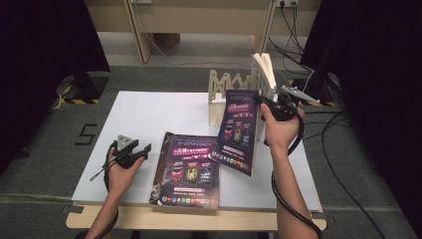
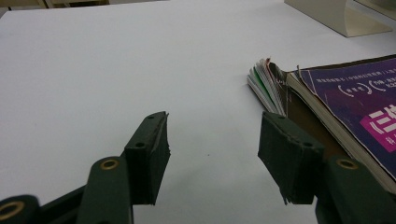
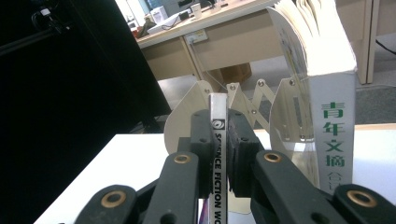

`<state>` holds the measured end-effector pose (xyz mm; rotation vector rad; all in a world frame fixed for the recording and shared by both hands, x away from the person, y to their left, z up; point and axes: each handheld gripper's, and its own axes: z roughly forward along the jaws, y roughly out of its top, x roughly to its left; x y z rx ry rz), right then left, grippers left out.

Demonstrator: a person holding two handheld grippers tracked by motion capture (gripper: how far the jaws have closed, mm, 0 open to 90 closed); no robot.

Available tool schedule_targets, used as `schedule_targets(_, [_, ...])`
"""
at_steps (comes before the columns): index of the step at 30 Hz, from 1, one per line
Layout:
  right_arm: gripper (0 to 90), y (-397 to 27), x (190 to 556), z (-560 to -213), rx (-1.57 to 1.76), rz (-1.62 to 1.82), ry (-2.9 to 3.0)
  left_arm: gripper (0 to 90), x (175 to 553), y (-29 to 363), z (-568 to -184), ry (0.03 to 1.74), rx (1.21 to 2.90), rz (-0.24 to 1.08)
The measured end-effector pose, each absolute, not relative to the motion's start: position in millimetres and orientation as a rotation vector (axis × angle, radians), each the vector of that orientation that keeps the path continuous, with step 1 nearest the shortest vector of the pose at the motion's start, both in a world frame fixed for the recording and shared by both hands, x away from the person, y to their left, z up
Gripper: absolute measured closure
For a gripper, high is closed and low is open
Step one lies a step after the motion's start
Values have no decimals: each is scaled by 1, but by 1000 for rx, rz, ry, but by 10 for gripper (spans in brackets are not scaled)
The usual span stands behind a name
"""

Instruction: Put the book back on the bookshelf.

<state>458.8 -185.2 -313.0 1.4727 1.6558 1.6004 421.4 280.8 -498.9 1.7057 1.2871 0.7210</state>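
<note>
Magazine [image 1: 238,130] in hand hangs upright, clamped by its spine between the closed jaws of the right gripper [image 1: 275,103], just in front of the folding book rack [image 1: 226,89] at the twelve o'clock end of the worktop [image 1: 144,109]. In the right gripper view the spine [image 3: 218,154] sits squarely between the pads, with the rack's cream dividers [image 3: 184,122] right behind it. We judge the chief hazard to be the thin grip: the magazine is pinched at one edge only, so its free cover may sag, swing and catch a divider on the way into a slot. A white book [image 3: 327,93] already stands in the rack at the three o'clock side with its pages fanned open, and a careless approach could knock it over or push the light rack backward. At six o'clock a second magazine [image 1: 189,172] lies flat near the front edge of the worktop, atop a stack of books [image 2: 275,86], and could be swept off by a forearm. The left gripper [image 1: 133,152] rests at nine o'clock with its jaws open and nothing between them. Open room lies at ten o'clock, where the worktop is bare; the rack's right end stands close to the three o'clock edge, leaving little margin there.
</note>
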Motion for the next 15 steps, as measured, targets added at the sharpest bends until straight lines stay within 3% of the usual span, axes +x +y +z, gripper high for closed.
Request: schedule_targets(15, [836,-187,459,-307,1452,1609,1620,421,421,281,-499,1282,1710,724])
